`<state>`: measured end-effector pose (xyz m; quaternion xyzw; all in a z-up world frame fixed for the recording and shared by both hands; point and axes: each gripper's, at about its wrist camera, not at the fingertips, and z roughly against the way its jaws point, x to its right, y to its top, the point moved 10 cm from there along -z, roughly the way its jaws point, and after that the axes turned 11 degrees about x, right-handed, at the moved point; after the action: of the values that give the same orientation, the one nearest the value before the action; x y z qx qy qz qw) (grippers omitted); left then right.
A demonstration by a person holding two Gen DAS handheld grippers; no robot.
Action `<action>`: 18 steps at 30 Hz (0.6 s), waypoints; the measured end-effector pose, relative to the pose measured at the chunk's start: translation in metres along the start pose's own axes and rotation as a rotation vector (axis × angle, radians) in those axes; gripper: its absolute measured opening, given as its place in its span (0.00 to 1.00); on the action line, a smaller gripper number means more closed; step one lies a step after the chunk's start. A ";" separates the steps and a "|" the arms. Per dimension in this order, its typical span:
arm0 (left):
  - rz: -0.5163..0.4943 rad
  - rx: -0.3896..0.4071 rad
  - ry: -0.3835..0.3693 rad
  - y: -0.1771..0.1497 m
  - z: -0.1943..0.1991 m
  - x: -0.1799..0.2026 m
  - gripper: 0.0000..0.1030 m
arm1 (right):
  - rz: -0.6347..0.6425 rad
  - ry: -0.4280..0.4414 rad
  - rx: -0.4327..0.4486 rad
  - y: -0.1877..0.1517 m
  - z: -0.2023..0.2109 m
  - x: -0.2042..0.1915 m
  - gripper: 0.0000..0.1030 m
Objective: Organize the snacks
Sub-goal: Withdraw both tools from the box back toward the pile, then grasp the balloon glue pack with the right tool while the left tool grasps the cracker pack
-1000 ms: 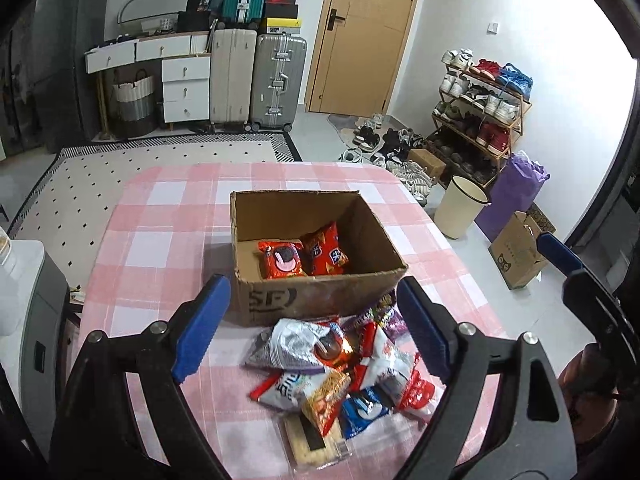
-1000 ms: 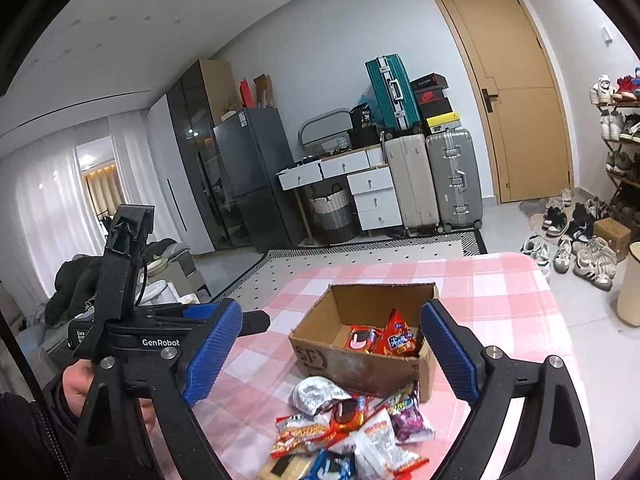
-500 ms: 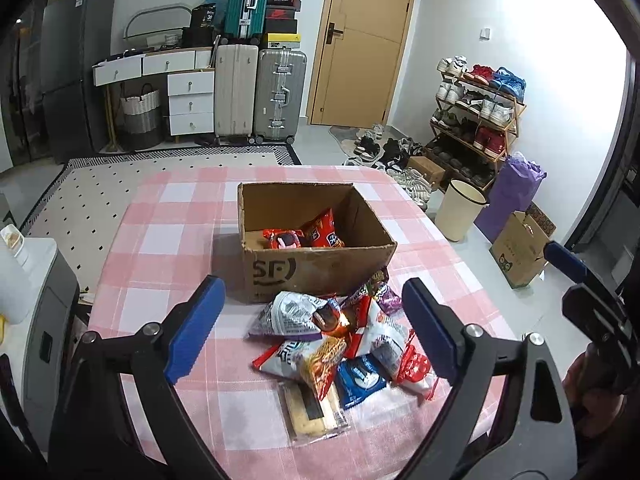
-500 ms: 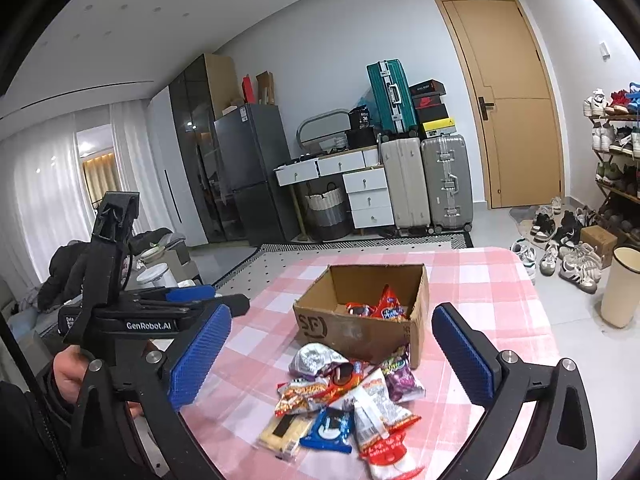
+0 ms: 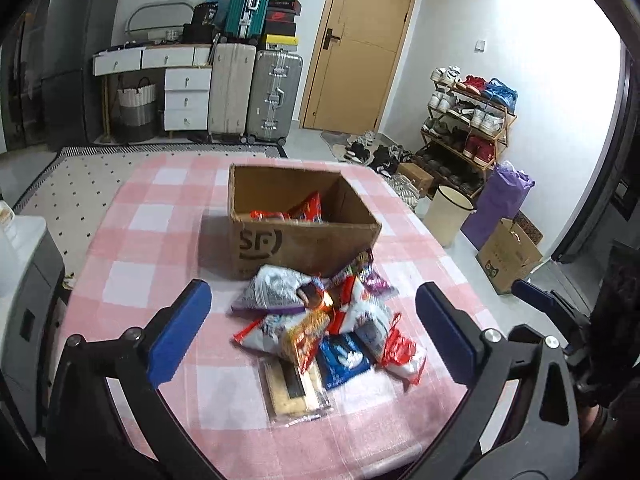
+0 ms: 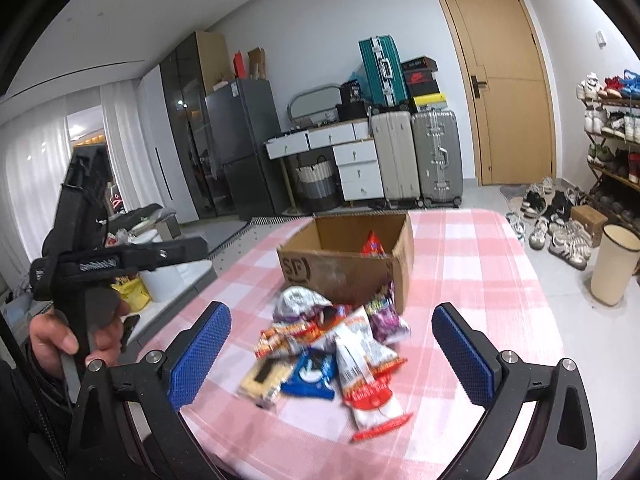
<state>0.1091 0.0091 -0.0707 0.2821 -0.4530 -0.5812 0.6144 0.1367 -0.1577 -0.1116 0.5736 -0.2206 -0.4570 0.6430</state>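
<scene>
the cardboard box (image 5: 304, 236) at frame centre on the pink checked table (image 5: 132, 240) holds only a couple of red packets (image 5: 308, 210), while the snack pile (image 5: 332, 320) lies loose just below it, so most sorting is left. the left gripper (image 5: 312, 332) is opening with nothing between its jaws, and the right gripper (image 6: 332, 348) stands wide and empty.

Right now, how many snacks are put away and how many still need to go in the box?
Only a couple are done: two red packets show in the cardboard box. Nothing is in hand; the left claw has its jaws opening with nothing between them, and the right claw is open and empty. Most remains: the whole pile of snacks lies on the checkered tablecloth beside the box.
</scene>
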 end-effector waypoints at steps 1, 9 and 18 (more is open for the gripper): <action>0.000 -0.008 0.000 -0.008 -0.003 -0.001 0.99 | -0.002 -0.001 -0.011 -0.005 -0.001 0.002 0.99; 0.032 -0.110 0.007 -0.059 -0.030 -0.015 0.99 | -0.008 -0.008 -0.121 -0.057 -0.024 0.013 0.99; 0.038 -0.159 0.004 -0.095 -0.048 -0.024 0.99 | -0.019 -0.006 -0.221 -0.100 -0.047 0.021 0.99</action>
<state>0.1098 0.0079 -0.1799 0.2250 -0.4093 -0.6029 0.6468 0.1514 -0.1422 -0.2222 0.5000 -0.1653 -0.4863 0.6973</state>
